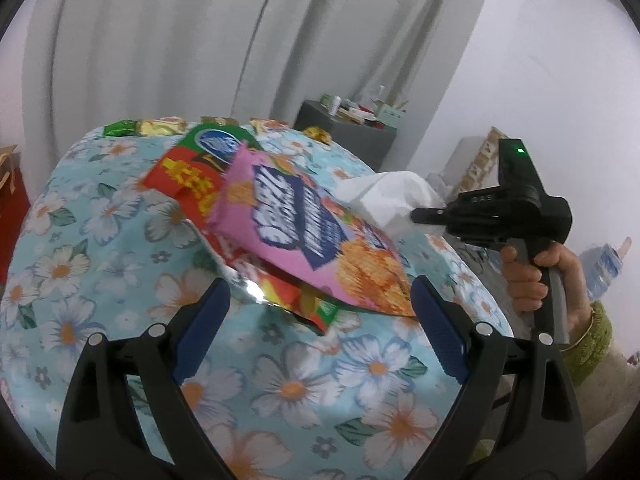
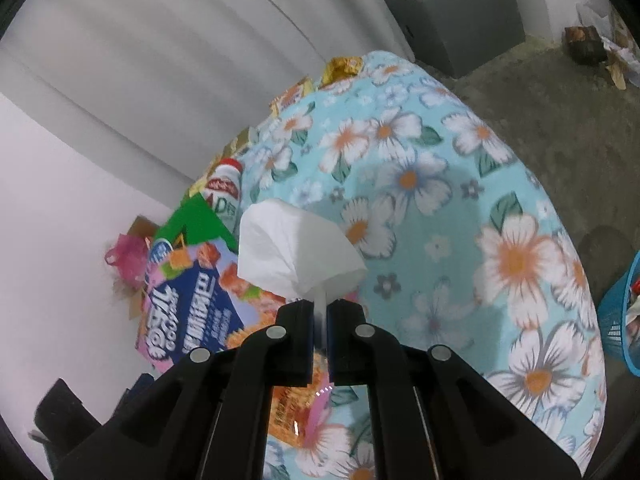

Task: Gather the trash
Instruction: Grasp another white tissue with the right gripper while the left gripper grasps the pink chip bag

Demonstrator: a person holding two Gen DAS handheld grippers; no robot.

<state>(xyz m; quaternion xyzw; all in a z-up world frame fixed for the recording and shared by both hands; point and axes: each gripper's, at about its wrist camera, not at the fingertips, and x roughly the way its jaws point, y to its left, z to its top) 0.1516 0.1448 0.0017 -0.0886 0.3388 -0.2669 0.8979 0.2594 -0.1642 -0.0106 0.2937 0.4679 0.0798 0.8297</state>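
Item: white tissue; crumpled, pinched by its twisted stem in the right gripper, whose fingers are closed almost flush on it; held clear above the bench, centre of the right wrist frame; the bulk fans out past the tips, its long axis in line with the fingers, pointing toward the upper left of that frame.

Item: left gripper; fingers spread wide, holding nothing; just short of the near edge of the pink snack bag.

Item: pink snack bag; flat atop a red and green wrapper, long axis running from upper left to lower right of the left wrist frame.

Item: blue basket; right edge of the right wrist frame, on the floor beside the bench, some rubbish already inside.

Item: drink bottle and small wrappers along the far bench edge; uncollected.

Risks: grip is on a thin stem only, so the tissue may tear or slip free in transit; being light, it could drift wide of the basket on release; the glossy bags may slide on the cloth when the left fingers close.
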